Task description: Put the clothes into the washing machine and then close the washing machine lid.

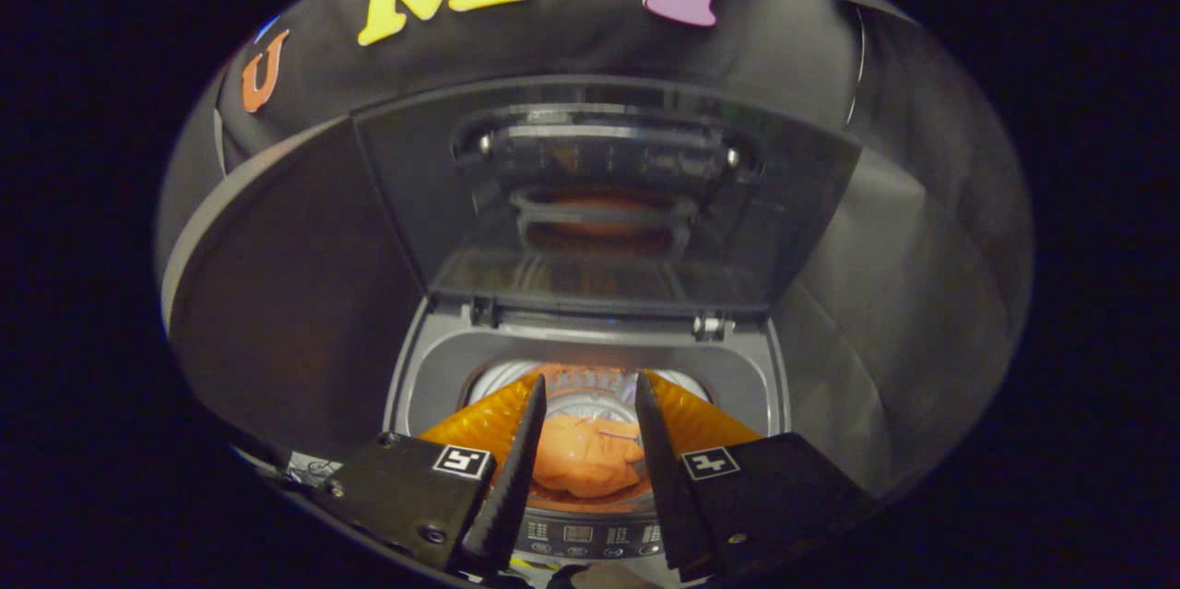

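Note:
A top-loading grey washing machine (424, 377) stands just ahead of me with its dark glass lid (599, 202) swung up and standing upright behind the opening. Down in the drum lies an orange garment (585, 465), bunched in a heap. My gripper (588, 386) hovers above the drum opening, open, its two fingers apart with only air between them. The orange cloth shows through the gap, well below the fingertips and apart from them. The lid's glass reflects an orange glow from the cloth.
The machine's control panel (590, 535) runs along its near edge, under my fingers. Dark booth cloth hangs behind and to both sides of the machine, close to the raised lid.

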`<state>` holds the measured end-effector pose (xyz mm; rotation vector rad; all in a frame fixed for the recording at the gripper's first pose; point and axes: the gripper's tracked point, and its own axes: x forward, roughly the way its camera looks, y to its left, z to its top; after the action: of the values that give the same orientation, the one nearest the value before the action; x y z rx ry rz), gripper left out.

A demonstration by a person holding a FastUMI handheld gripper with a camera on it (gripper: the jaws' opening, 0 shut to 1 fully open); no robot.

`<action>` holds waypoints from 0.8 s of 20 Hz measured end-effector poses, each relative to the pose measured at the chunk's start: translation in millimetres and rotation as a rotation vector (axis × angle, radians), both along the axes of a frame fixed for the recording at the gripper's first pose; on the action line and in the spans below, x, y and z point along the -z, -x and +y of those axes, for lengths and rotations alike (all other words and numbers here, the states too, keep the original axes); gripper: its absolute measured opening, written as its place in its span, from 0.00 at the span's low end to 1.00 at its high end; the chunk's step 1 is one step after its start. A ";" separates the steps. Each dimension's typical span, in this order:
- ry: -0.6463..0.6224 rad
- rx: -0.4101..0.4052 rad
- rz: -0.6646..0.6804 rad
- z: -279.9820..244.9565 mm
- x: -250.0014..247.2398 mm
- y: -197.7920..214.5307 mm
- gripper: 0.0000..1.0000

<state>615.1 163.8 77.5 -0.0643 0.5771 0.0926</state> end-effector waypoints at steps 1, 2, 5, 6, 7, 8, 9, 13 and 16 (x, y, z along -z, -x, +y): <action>-0.005 -0.003 -0.028 1.0 -19.3 -0.8 0.62; -0.012 -0.005 -0.057 1.7 -35.5 -2.6 0.62; -0.026 -0.005 -0.135 4.7 -82.8 -10.2 0.62; -0.028 -0.005 -0.159 5.9 -94.5 -12.8 0.62; -0.028 -0.003 -0.178 7.4 -104.7 -16.3 0.62; -0.028 -0.001 -0.198 9.8 -114.3 -22.6 0.62; -0.032 0.003 -0.215 10.1 -122.4 -28.3 0.62; -0.048 0.011 -0.239 14.4 -147.8 -49.6 0.62; -0.053 0.023 -0.255 14.0 -163.7 -71.3 0.62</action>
<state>686.5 177.8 241.2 -0.0173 0.3200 0.0763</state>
